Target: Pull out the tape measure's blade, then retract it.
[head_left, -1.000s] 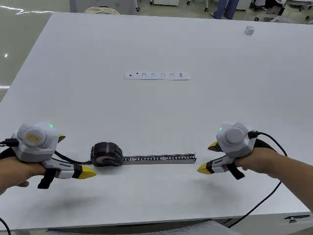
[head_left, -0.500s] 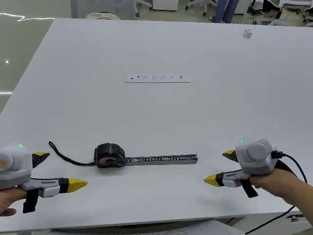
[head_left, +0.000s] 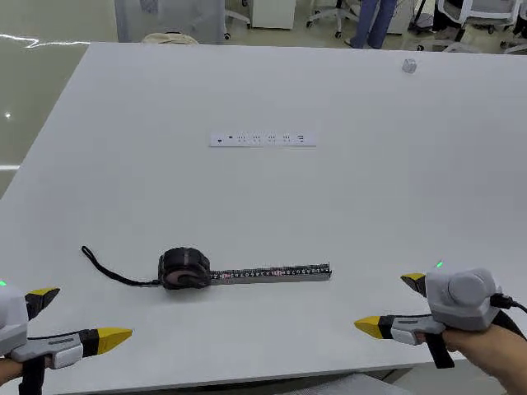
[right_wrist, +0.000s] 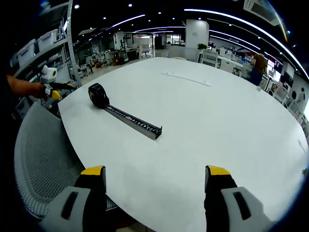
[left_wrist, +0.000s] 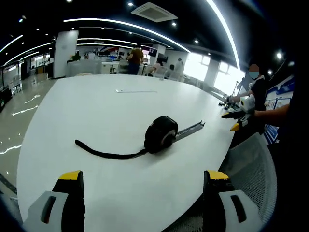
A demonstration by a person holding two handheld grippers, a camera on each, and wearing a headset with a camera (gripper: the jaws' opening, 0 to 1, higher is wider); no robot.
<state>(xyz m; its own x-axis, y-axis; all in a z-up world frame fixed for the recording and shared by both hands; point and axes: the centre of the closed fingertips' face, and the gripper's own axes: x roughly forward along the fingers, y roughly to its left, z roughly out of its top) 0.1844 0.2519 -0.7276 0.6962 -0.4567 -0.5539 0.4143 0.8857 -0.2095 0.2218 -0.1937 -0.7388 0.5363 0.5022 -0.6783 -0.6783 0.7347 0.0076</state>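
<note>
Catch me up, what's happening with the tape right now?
A person holds a gripper in each hand at the white table. The tape measure lies there, its blade pulled out flat, not yet retracted. The left gripper and right gripper hang open near the front edge, touching nothing.

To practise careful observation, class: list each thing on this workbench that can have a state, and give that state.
Tape measure: resting on the table, untouched.
Blade: pulled out, lying flat.
Strap: loose on the table.
Left gripper: open, holding nothing.
Right gripper: open, holding nothing.
Power strip: nothing plugged in.
</note>
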